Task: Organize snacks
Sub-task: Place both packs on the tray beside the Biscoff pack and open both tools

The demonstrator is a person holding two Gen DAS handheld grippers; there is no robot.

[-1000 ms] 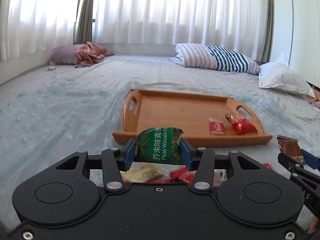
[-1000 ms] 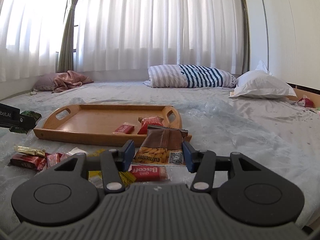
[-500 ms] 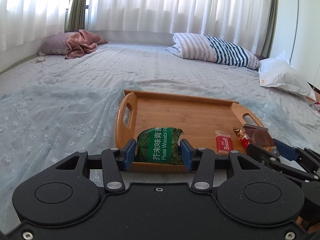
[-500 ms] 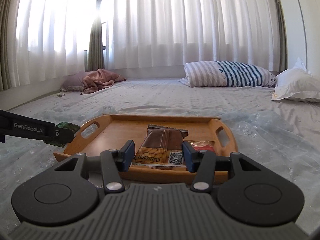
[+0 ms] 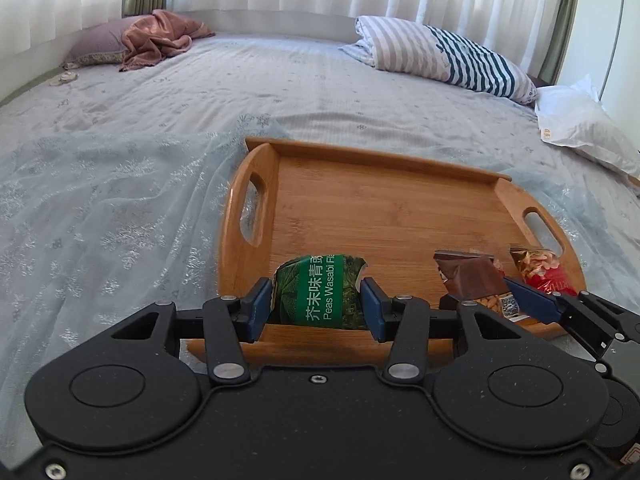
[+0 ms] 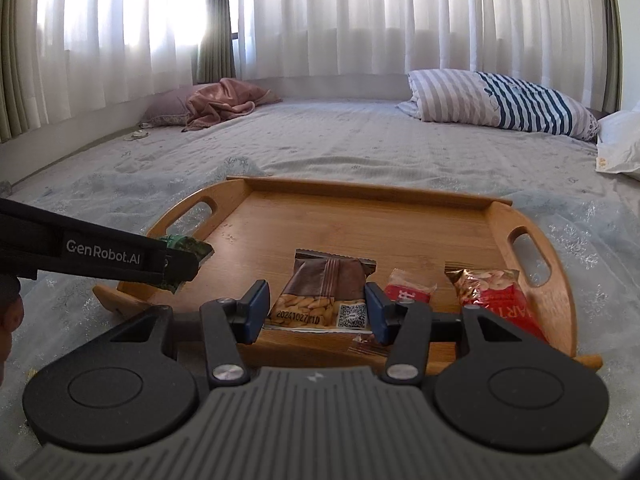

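Observation:
My left gripper (image 5: 316, 310) is shut on a green wasabi-peas packet (image 5: 320, 290), held over the near left part of the wooden tray (image 5: 384, 200). Over the tray's near right part, my right gripper (image 6: 316, 310) is shut on a brown peanut packet (image 6: 326, 294). Both blue pads press on the sides of their packets. A small red biscuit packet (image 6: 408, 288) and a red nut packet (image 6: 496, 300) lie in the tray's right end. The right wrist view shows the left gripper (image 6: 176, 262) with its green packet (image 6: 186, 246) at the left.
The tray (image 6: 360, 216) rests on a bed under a pale lacy cover (image 5: 100, 220). A striped pillow (image 5: 440, 52), a white pillow (image 5: 580, 128) and a pink blanket on a mauve pillow (image 5: 156, 40) lie at the far side by the curtains. A hand shows at the left edge.
Both grippers have carried their packets forward from the bed in front of the tray to above its near part. The loose snacks on the cover have dropped out of view.

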